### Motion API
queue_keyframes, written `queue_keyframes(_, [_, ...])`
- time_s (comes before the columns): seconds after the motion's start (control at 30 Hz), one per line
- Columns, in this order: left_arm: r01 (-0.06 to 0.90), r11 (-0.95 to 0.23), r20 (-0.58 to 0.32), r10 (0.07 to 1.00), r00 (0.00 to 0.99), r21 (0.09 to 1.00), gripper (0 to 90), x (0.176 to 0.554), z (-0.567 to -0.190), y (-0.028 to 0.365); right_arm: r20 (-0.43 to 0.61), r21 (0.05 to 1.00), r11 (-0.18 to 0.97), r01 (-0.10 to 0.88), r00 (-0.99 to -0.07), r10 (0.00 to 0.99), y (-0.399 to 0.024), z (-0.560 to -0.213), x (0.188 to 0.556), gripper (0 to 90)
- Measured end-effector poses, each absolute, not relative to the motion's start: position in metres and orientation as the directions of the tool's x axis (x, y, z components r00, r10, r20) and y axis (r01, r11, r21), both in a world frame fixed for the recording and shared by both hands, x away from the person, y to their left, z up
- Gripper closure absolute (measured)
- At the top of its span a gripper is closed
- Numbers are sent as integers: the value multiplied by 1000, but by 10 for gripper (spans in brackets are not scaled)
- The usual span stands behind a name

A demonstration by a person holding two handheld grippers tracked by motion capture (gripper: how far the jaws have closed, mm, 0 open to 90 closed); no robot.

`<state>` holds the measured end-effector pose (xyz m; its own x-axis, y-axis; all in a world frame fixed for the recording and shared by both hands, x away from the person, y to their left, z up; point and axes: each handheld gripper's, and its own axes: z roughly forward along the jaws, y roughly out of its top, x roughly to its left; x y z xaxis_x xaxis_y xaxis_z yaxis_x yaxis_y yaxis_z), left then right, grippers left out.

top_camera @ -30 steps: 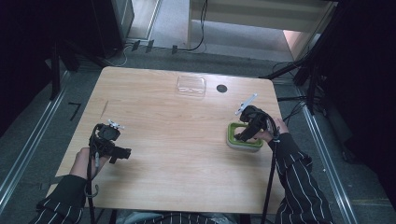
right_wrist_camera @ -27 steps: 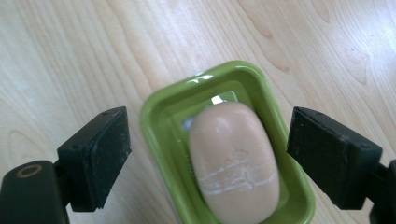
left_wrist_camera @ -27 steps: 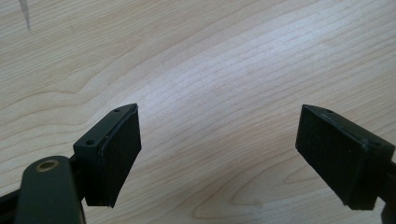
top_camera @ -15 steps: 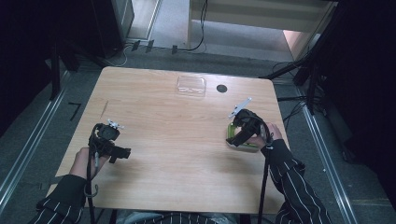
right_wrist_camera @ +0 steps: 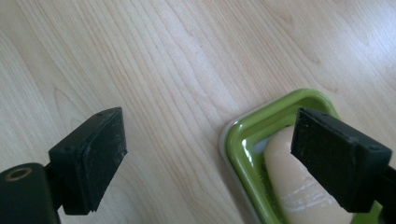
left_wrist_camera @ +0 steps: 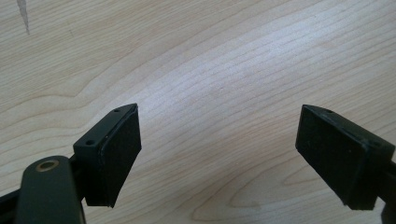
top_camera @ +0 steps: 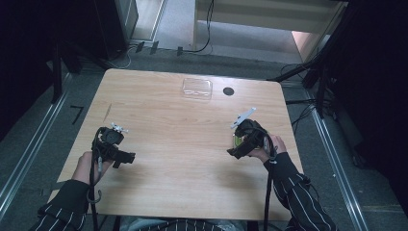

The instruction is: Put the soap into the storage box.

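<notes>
Right hand-held gripper (right_wrist_camera: pixel 205 158) now nearer table centre, jaws lately widening, empty, beside green dish (right_wrist_camera: pixel 243 140); left hand-held gripper (left_wrist_camera: pixel 219 158) spread.

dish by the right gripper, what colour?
Lime green dish, pale whitish outer edge; a cream-coloured bar lies in it. Clearest in the right gripper view.

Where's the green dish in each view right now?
High view: green dish at the table's right side, mostly hidden under the right gripper.
Left gripper view: wood tabletop between open jaws.
Right gripper view: dish at lower right, pale bar inside, behind the right jaw.
Shared landmark: the wood-grain table.
</notes>
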<state>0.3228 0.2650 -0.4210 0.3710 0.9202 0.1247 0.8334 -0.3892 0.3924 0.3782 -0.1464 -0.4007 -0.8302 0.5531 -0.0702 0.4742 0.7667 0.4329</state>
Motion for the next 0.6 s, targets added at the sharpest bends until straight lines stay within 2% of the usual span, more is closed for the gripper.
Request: queue_keyframes(0.6, [831,-392,124,919,375,394,148,323,-421,264,-58,420,776,471,-839,541,-135,-408,339,105])
